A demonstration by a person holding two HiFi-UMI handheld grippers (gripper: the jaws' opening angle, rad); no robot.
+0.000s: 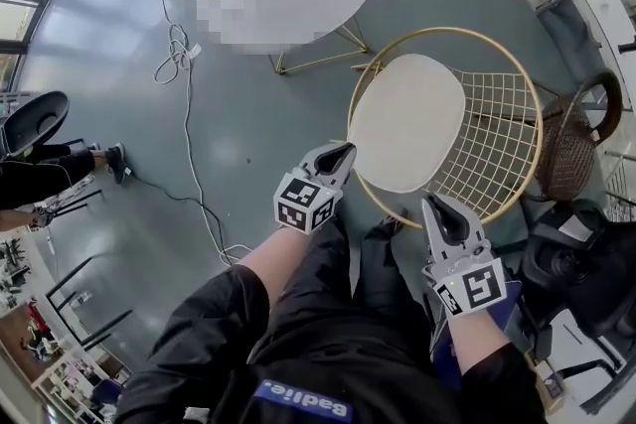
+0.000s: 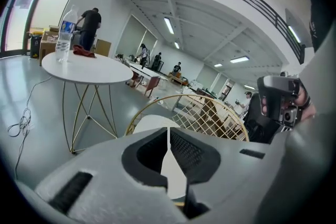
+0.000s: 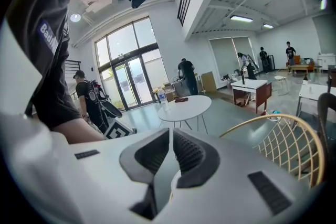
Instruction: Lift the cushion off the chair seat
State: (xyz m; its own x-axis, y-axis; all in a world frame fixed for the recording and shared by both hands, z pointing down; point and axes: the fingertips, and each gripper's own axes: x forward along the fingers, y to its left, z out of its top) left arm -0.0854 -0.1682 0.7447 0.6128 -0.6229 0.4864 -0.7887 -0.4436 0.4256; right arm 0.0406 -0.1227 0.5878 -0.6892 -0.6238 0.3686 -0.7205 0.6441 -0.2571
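Note:
A round white cushion (image 1: pixel 407 122) lies on the seat of a gold wire chair (image 1: pixel 538 119), just ahead of the person's knees. My left gripper (image 1: pixel 345 152) hangs at the cushion's near left edge, its jaws shut with nothing between them. My right gripper (image 1: pixel 434 204) is at the chair's near rim, below the cushion, and its jaws also look shut and empty. In the left gripper view the cushion (image 2: pixel 152 124) and the chair's wire back (image 2: pixel 210 113) show just beyond the left gripper (image 2: pixel 168 131). The right gripper view has the right gripper (image 3: pixel 171 132) low, with the chair rim (image 3: pixel 273 119) at the right.
A round white table (image 1: pixel 328 5) on gold legs stands behind the chair, with a bottle (image 2: pixel 64 34) on it. A white cable (image 1: pixel 184 55) trails over the floor at the left. A wicker chair (image 1: pixel 571 144) and a black bag (image 1: pixel 576 263) crowd the right. A seated person (image 1: pixel 40 164) is at far left.

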